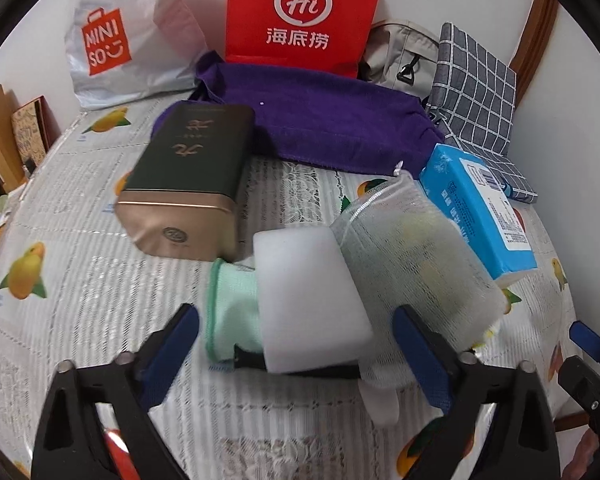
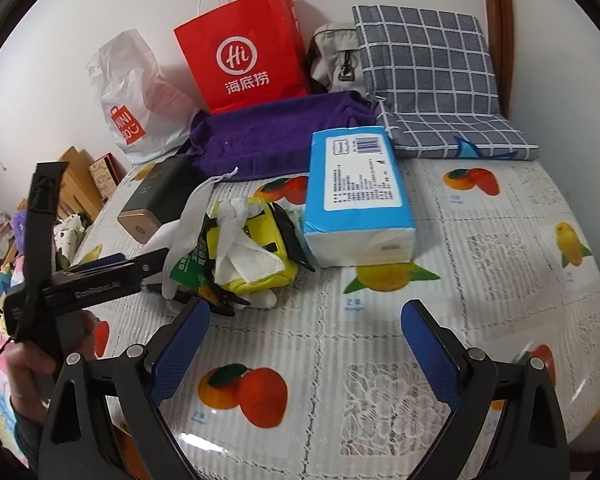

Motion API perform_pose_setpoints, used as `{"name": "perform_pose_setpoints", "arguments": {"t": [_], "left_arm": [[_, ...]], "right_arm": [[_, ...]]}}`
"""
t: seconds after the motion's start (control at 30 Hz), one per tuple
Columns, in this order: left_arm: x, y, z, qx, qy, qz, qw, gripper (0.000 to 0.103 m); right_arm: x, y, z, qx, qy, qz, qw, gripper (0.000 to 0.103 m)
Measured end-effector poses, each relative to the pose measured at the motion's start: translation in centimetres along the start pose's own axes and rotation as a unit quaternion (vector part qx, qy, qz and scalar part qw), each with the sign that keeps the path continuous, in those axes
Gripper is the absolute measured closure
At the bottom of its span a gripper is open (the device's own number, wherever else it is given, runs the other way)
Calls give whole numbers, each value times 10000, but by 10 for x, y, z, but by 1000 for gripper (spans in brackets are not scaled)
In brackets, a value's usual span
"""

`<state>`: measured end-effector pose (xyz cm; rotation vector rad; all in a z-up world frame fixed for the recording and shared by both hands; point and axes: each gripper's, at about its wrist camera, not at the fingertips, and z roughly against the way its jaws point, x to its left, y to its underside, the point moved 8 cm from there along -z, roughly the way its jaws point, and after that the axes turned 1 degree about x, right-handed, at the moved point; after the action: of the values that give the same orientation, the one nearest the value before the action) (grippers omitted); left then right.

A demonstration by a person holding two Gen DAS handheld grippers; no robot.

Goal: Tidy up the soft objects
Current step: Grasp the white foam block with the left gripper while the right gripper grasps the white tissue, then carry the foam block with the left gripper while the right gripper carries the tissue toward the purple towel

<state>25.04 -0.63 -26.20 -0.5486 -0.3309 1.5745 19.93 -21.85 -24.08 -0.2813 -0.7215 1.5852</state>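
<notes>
1. While both tools hang over the cluttered surface [image 2: 480, 240] with its fruit-print cloth, nothing is held yet. The left tool [image 1: 296, 344] stands released, its blue pads either side of the white foam block [image 1: 312, 300] and clear of it. The right tool [image 2: 304, 340] is also released, with only bare cloth between its pads.
2. Soft things lie in a heap near the middle: the foam block rests on a mint-green cloth [image 1: 228, 308], touching a mesh pouch [image 1: 416, 264] on its right. The blue tissue pack [image 2: 356, 196] leans just beside that. A purple towel [image 1: 320, 128] lies behind, against the red paper bag [image 1: 300, 16].
3. The dark tin [image 1: 192, 176] sits just left of the block; it looks rigid, likely not part of the sort.
4. Judged step: left tool taking the foam block.
5. To do it well: centre the pads on the block's long sides, go low enough to clear the pouch's mesh, and clench gently, since foam will compress and could spring out.
6. Risk: the green cloth beneath may drag along; lift straight up.
</notes>
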Motion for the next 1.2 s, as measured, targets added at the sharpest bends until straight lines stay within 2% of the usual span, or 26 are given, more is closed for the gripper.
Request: {"name": "perform_pose_setpoints", "arguments": {"t": [0.07, 0.13, 0.27, 0.37, 0.43, 0.63, 0.77, 0.8, 0.9, 1.0, 1.1, 1.2], "left_arm": [[1, 0, -7, 53, -13, 59, 10000, 43], [-2, 1, -11, 123, 272, 52, 9995, 52], [1, -2, 2, -85, 88, -142, 9998, 52], [8, -5, 13, -124, 177, -108, 9997, 52], [14, -5, 18, -139, 244, -51, 9996, 52], [36, -2, 28, -245, -3, -16, 9997, 52], [52, -2, 29, -263, -4, 148, 9995, 52], [55, -2, 28, -255, -1, 174, 9995, 52], [64, 2, 24, -210, -23, 238, 9995, 52], [71, 5, 23, -196, -55, 287, 9994, 52], [80, 9, 18, -140, -132, 397, 9990, 52], [89, 16, 14, -61, -226, 436, 9988, 52]], "right_arm": [[2, -2, -6, 19, -2, 1, 10000, 7], [3, -4, -13, 70, -27, -14, 10000, 7], [9, -8, -24, 107, -51, 60, 9999, 10], [18, -16, -33, 88, -107, 161, 9998, 17], [24, -22, -39, 57, -211, 195, 9996, 31], [50, -37, -67, 200, -360, 403, 9983, 48], [62, -41, -81, 208, -330, 521, 9979, 51], [63, -41, -85, 228, -306, 539, 9978, 55], [66, -39, -97, 339, -312, 563, 9974, 87], [67, -40, -86, 168, -377, 507, 9979, 87], [67, -44, -54, -108, -483, 549, 9973, 87], [60, -44, -27, -287, -392, 688, 9964, 87]]}}
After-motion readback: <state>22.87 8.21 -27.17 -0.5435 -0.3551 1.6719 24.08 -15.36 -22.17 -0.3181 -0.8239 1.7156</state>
